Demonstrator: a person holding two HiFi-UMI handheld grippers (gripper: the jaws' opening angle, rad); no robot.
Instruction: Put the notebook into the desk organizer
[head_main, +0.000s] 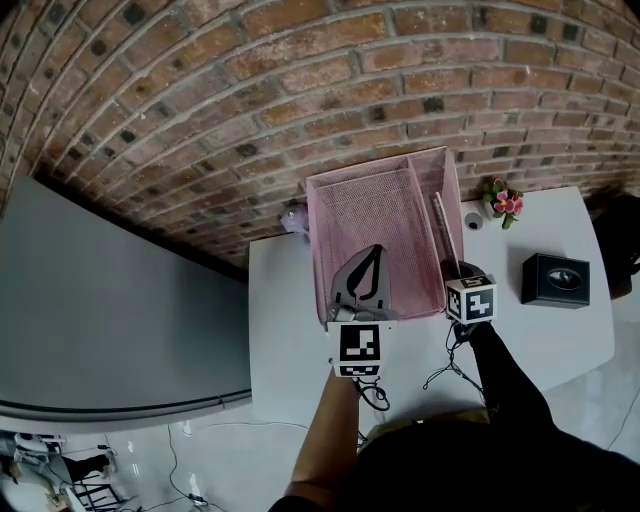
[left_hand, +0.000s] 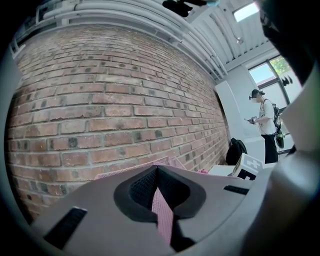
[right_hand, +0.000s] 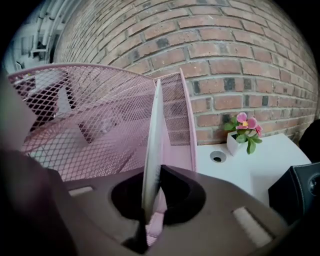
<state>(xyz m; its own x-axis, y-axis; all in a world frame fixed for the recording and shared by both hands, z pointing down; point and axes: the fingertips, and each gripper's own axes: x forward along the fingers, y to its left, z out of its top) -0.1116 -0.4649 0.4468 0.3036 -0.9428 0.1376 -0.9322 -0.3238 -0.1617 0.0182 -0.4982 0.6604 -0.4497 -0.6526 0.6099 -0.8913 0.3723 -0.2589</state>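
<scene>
The pink mesh desk organizer (head_main: 375, 215) stands on the white desk (head_main: 285, 330) against the brick wall. My left gripper (head_main: 370, 262) is shut on the organizer's front mesh wall (left_hand: 162, 215), which shows as a pink strip between the jaws of the left gripper (left_hand: 159, 192). The notebook (head_main: 446, 235) stands on edge in the narrow right compartment. Its white page edge (right_hand: 152, 145) runs up from the right gripper (right_hand: 149, 202), which is shut on it. The right gripper (head_main: 458, 275) sits at the organizer's front right corner.
A small pot of pink flowers (head_main: 503, 203) (right_hand: 243, 131) and a round cable hole (head_main: 473, 221) lie right of the organizer. A black box (head_main: 556, 279) sits further right. Loose cables (head_main: 450, 375) hang at the desk's front edge. A person (left_hand: 267, 125) stands far off.
</scene>
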